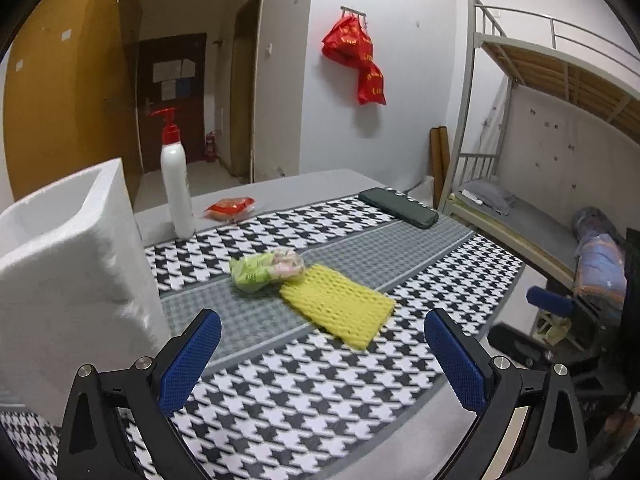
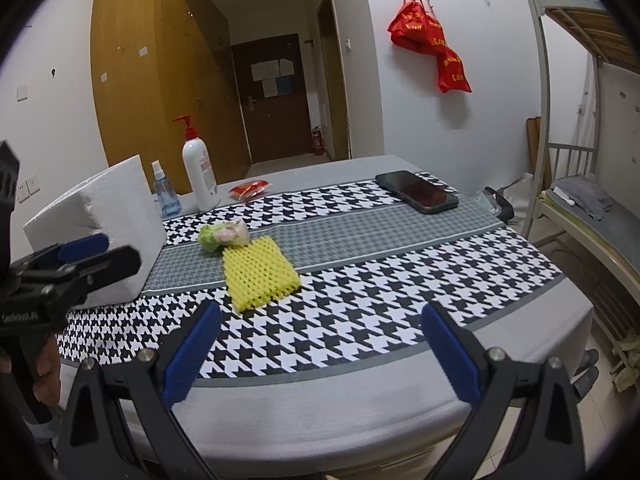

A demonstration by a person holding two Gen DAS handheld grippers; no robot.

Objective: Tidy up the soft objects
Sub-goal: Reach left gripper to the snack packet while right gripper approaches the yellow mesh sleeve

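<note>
While both hand-held grippers, left (image 1: 322, 334) and right (image 2: 320, 330), hovered with jaws apart and empty, the yellow foam net (image 2: 259, 273) lay flat on the tabletop (image 2: 360, 392). Touching its far end lay a green soft packet (image 2: 224, 235); left of it stood a white foam box (image 2: 100, 220).

Yellow foam net (image 1: 338, 304) flat, touching crumpled green bag (image 1: 266, 270)

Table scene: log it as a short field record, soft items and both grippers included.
surface: table with houndstooth cloth
soft items: yellow foam net touching green-pink bundle
container: white foam box, left of the soft items
other items: pump bottle, spray bottle, red packet, phone
left gripper: open, empty
right gripper: open, empty
</note>
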